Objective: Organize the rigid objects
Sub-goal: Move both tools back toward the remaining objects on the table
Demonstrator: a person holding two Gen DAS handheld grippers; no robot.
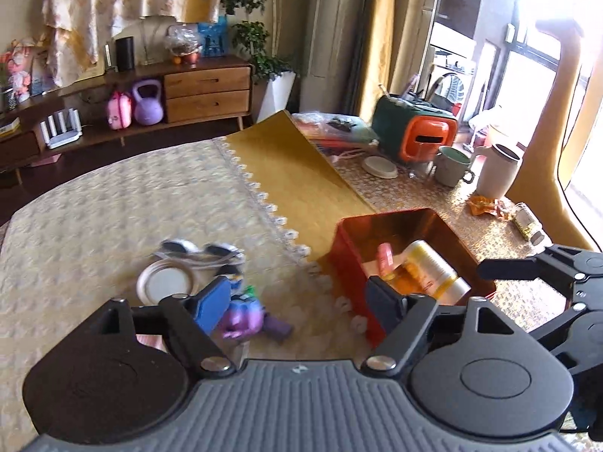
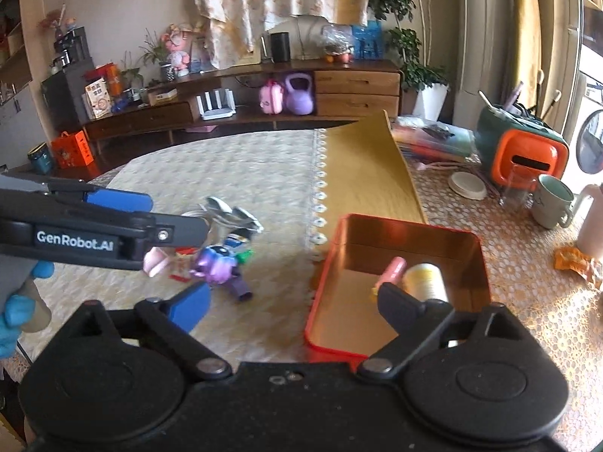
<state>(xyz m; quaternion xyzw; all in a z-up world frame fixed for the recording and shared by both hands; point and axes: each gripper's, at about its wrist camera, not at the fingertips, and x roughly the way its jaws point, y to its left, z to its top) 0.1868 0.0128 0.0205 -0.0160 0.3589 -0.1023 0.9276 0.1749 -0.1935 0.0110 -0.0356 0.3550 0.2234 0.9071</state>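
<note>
Both grippers hang above the counter (image 1: 113, 203), which wears a pale patterned cloth with a mustard-yellow strip running up the middle of each view.

The left gripper (image 1: 297, 297) has its jaws standing wide apart with nothing between the pads; in the right wrist view it reaches in from the left edge of the frame (image 2: 150, 214), held by a hand in a blue glove (image 2: 15, 312). The right gripper (image 2: 297, 307) is likewise spread wide and grips nothing; its black linkage juts into the right edge of the left wrist view.

The red tin (image 2: 320, 297) sits right of centre, low in the frame, lid off, its inside shining gold. Inside it lie a cream-and-amber bottle (image 2: 426, 277) on its side and a small pink tube (image 2: 394, 269) just beside it, apparently touching, both toward the near right part of the tin.

Left of the tin, on the pale cloth, is a loose cluster: a purple toy (image 2: 215, 267) nearest the camera, a pair of silvery goggles (image 1: 203, 250) behind it, and a round white lid (image 1: 166, 284) touching the goggles' strap in the left wrist view. A small pink piece (image 2: 156, 260) lies beside the toy; the blur keeps me from telling what it is.

At the right of the frame stand a pale green mug (image 2: 552, 205) and an orange-and-green box (image 2: 522, 150).
</note>
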